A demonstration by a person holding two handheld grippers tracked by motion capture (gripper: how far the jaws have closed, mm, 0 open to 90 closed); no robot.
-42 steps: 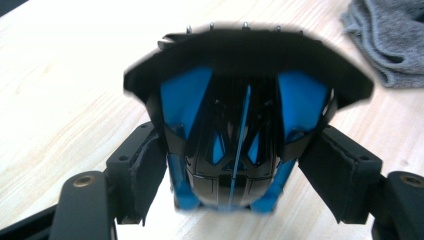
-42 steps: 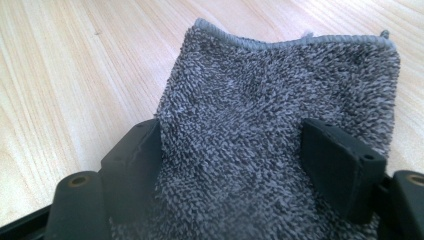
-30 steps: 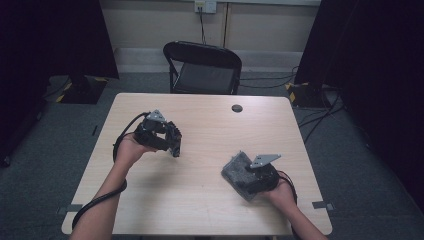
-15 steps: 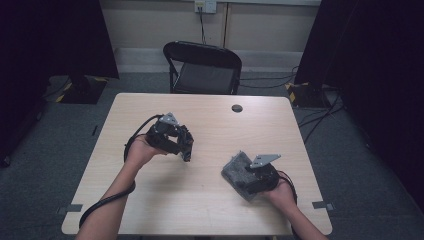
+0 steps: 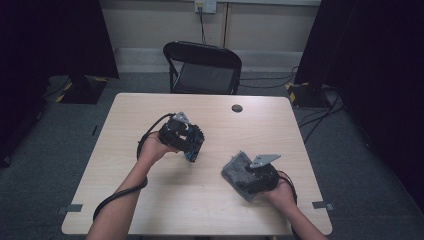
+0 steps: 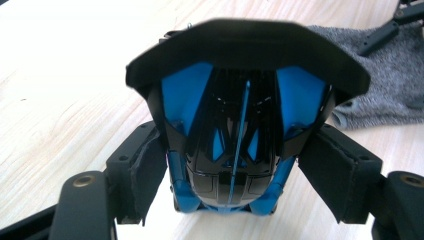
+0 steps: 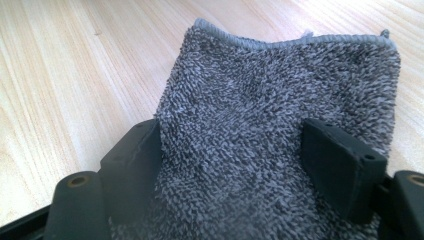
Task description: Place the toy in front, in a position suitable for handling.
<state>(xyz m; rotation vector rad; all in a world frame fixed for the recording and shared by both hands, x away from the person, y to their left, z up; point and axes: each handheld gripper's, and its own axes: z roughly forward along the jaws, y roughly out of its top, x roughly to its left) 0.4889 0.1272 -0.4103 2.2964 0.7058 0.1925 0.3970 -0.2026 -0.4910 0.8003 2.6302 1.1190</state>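
Observation:
My left gripper [image 5: 192,148] is shut on a black-and-blue plastic object [image 5: 195,142] shaped like a computer mouse, a little left of the table's middle. In the left gripper view the pads [image 6: 145,170] press on both sides of that object [image 6: 235,125], just above the wood. My right gripper [image 5: 246,176] at the front right is shut on a grey terry cloth [image 5: 234,167]. In the right gripper view the cloth [image 7: 280,75] bunches between the pads [image 7: 340,165] and spreads out beyond them. The left gripper view has the cloth [image 6: 385,90] at its upper right.
The light wooden table [image 5: 150,200] carries a small dark round thing [image 5: 237,108] near its far edge. A black folding chair [image 5: 202,70] stands behind the table. Cables lie on the grey floor at the right, and dark curtains hang on both sides.
My left gripper has carried the black-and-blue object to the right, nearer the table's middle and the cloth. The right gripper and the cloth have stayed in place.

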